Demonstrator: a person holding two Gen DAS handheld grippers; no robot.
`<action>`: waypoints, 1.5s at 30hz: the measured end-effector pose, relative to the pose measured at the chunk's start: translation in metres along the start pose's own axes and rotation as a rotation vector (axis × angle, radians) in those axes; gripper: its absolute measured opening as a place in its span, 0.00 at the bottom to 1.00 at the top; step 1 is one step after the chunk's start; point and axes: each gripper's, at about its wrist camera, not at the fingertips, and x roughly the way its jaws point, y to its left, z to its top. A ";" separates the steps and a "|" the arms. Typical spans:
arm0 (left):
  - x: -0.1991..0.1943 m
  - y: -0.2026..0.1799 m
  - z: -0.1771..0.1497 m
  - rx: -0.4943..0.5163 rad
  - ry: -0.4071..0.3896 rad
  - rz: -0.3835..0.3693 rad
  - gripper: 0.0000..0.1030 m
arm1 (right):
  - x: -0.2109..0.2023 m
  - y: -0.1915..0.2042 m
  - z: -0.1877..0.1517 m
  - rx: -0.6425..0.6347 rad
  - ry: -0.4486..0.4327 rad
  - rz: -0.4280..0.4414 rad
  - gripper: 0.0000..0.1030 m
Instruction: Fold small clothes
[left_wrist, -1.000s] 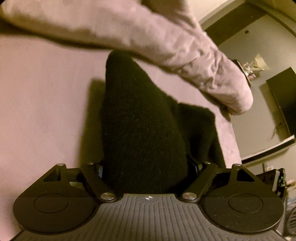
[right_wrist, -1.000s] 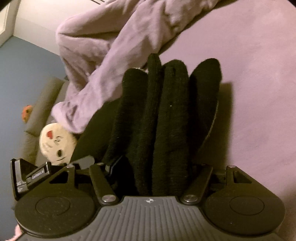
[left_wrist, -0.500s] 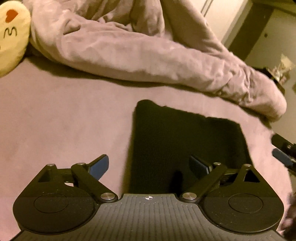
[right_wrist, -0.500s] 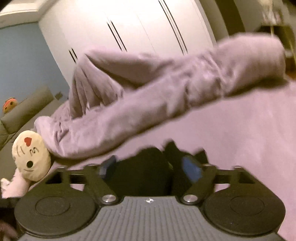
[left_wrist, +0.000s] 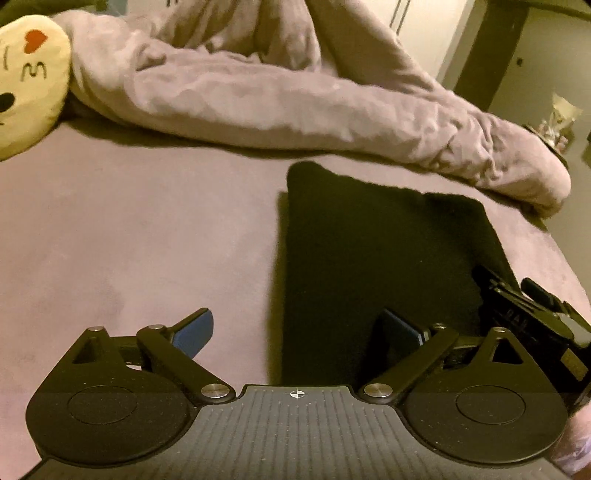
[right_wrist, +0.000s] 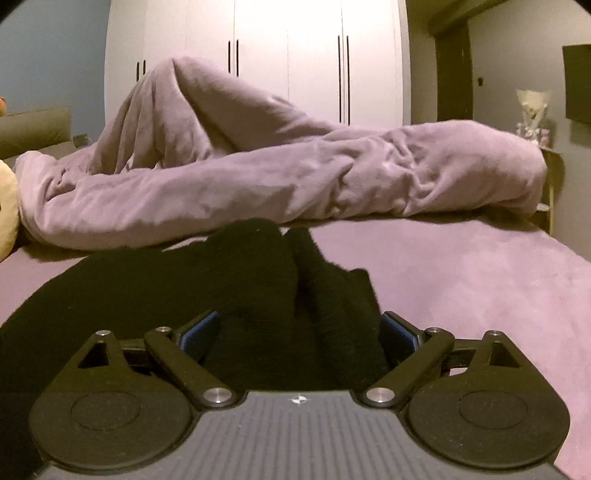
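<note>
A black knitted garment (left_wrist: 376, 251) lies folded flat on the mauve bed sheet (left_wrist: 147, 236). My left gripper (left_wrist: 299, 330) is open at the garment's near left edge, holding nothing; its right blue pad (left_wrist: 400, 328) is over the cloth and its left pad (left_wrist: 195, 330) over the sheet. The right gripper shows at the garment's right edge in the left wrist view (left_wrist: 532, 314). In the right wrist view the garment (right_wrist: 288, 291) bunches up between the jaws of my right gripper (right_wrist: 299, 328), which stand wide apart, open.
A rumpled mauve duvet (left_wrist: 295, 92) lies across the far side of the bed, also in the right wrist view (right_wrist: 280, 177). A yellow face cushion (left_wrist: 26, 77) sits at the far left. White wardrobes (right_wrist: 258, 55) stand behind. The bed edge drops off on the right.
Both grippers were shut on the lifted garment a second ago. They lowered it onto the sheet and opened. The left gripper has drawn back a little.
</note>
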 end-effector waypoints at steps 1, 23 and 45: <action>0.000 0.001 -0.002 -0.008 -0.009 -0.006 0.98 | -0.001 -0.002 -0.001 0.005 -0.012 -0.004 0.90; -0.122 -0.043 -0.103 0.169 -0.079 0.074 0.99 | -0.181 0.000 -0.036 -0.031 0.131 0.050 0.96; -0.118 -0.046 -0.114 0.206 -0.030 0.173 1.00 | -0.150 0.022 -0.048 -0.138 0.284 -0.090 0.96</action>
